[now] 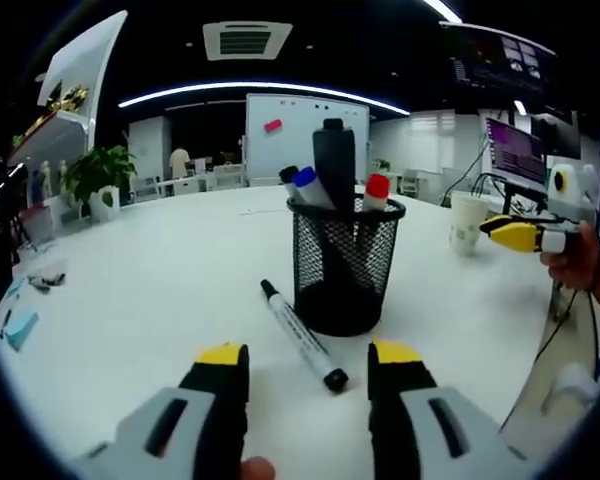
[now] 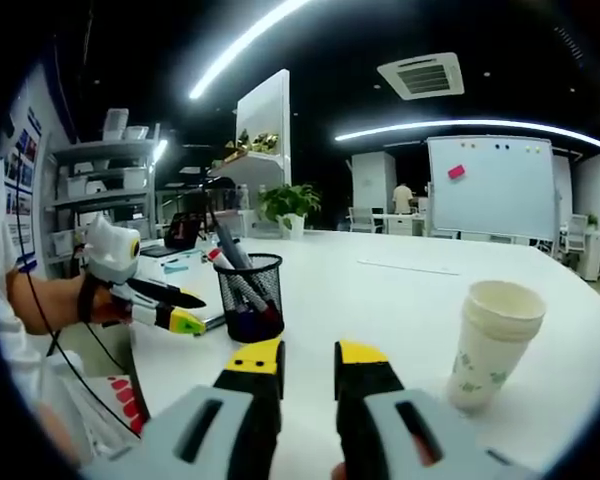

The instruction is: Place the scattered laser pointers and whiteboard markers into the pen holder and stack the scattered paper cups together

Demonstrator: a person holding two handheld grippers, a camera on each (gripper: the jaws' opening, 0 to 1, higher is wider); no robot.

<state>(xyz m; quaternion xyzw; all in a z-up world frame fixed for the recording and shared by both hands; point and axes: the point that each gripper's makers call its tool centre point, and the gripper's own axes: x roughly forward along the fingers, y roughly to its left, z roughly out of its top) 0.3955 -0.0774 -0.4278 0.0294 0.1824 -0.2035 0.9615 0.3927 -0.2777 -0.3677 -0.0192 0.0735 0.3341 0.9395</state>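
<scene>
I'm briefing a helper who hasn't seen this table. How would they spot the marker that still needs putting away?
On the big white table stands a black mesh pen holder with several pens upright in it. At its foot, on the side toward the left gripper, lies a white marker with a black cap. It is the one pen lying flat on the tabletop, outside the holder.

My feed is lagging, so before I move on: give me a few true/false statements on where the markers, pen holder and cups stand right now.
1. A marker lies on the table beside the pen holder. True.
2. The pen holder is empty. False: it already holds several markers, including a red-capped one.
3. The left gripper is shut on the loose marker. False: it is open, with the marker just ahead of it.
4. A paper cup stands upright ahead of the right gripper. True.
5. The right gripper holds a cup. False: it is open and holds nothing.
</scene>
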